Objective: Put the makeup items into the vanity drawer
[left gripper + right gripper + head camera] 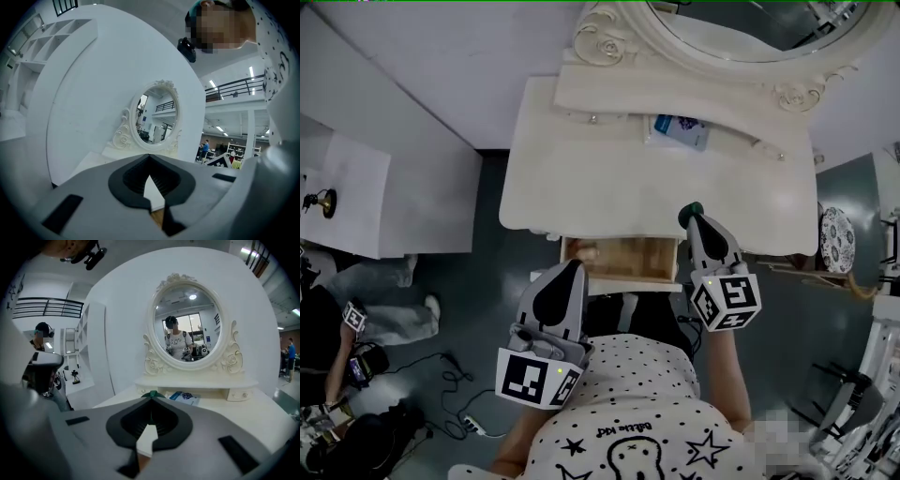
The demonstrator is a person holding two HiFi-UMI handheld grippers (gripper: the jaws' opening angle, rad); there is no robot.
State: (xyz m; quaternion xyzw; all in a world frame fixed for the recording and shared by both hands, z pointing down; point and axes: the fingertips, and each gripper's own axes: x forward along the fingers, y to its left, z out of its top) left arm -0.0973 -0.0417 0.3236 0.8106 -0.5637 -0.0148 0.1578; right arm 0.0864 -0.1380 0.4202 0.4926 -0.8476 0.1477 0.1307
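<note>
Judging by the open drawer (623,260) mid-frame, this is partway done: a blue packet (680,130) sits on the counter (581,178) at upper center. The right gripper (692,218) pinches a green item (688,213) just right of the drawer. The left gripper (571,269) hovers over the drawer's left end, fingers closed on nothing.

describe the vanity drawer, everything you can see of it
The drawer is pulled open from the front of the cream vanity, just under the tabletop's front edge. It is a shallow rectangular box that looks like light bare wood inside. Whether anything lies in it is unclear. The left claw hangs over its front left corner. The right claw, with a green item at its tip, sits above its right end. Neither visibly touches it.
</note>
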